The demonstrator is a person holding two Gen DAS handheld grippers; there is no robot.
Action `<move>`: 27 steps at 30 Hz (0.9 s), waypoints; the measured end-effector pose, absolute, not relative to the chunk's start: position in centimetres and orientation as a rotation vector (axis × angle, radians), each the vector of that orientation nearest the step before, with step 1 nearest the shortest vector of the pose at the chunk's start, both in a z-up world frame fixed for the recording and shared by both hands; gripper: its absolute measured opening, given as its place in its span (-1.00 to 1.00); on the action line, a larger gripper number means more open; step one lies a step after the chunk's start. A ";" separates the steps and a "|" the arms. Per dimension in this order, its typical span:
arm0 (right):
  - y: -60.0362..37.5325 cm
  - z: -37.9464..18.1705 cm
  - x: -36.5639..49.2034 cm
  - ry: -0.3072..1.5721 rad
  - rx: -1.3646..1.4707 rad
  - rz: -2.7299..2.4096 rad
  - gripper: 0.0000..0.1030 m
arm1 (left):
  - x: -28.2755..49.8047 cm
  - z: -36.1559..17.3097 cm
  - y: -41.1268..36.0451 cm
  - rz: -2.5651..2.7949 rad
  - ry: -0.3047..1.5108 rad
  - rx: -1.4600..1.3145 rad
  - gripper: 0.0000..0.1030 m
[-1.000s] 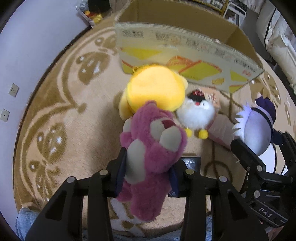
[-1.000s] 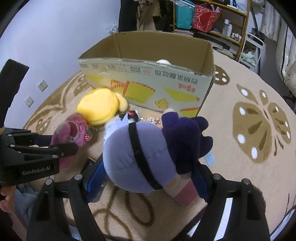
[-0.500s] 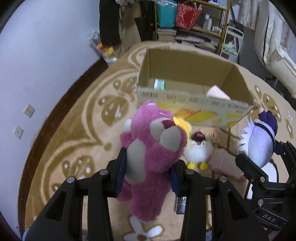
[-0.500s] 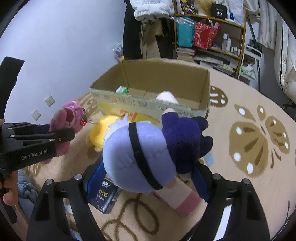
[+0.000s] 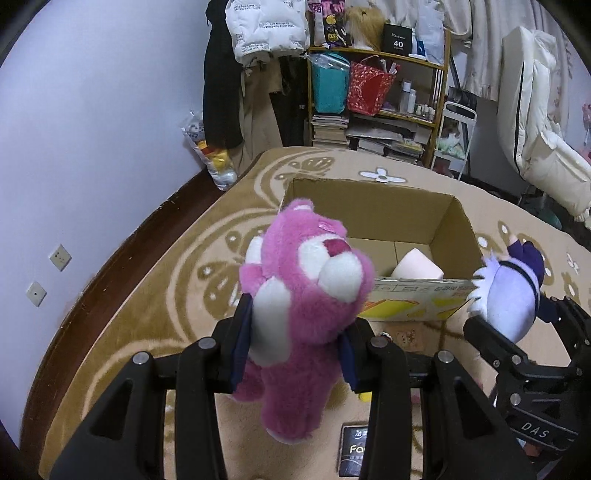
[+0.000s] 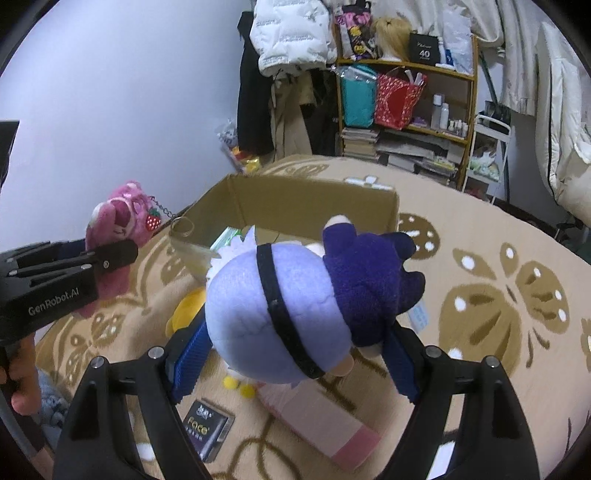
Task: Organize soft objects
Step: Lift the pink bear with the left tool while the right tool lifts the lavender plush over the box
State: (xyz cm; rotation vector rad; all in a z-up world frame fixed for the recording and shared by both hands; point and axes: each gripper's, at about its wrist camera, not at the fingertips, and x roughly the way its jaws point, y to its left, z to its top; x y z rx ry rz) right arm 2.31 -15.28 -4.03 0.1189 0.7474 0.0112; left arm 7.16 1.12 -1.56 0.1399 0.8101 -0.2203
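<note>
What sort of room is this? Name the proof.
Likely a lived-in bedroom or spare room at home: a patterned rug, a crowded shelf of books and bags, and coats hung up.

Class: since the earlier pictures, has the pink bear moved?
Yes. The pink bear, clamped in the left gripper, rose off the rug to the cardboard box rim.
</note>
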 end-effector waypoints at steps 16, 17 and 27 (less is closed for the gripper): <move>-16.5 -3.4 5.2 0.664 0.088 0.000 0.69 | 11.0 -1.7 -0.5 -0.244 0.758 0.181 -0.23; -16.5 -3.4 5.5 0.666 0.088 0.000 0.69 | 11.3 -1.5 -0.6 -0.244 0.752 0.185 -0.23; -17.4 -3.6 8.5 0.643 0.099 0.006 0.70 | 14.4 -0.8 -1.9 -0.279 0.712 0.187 -0.23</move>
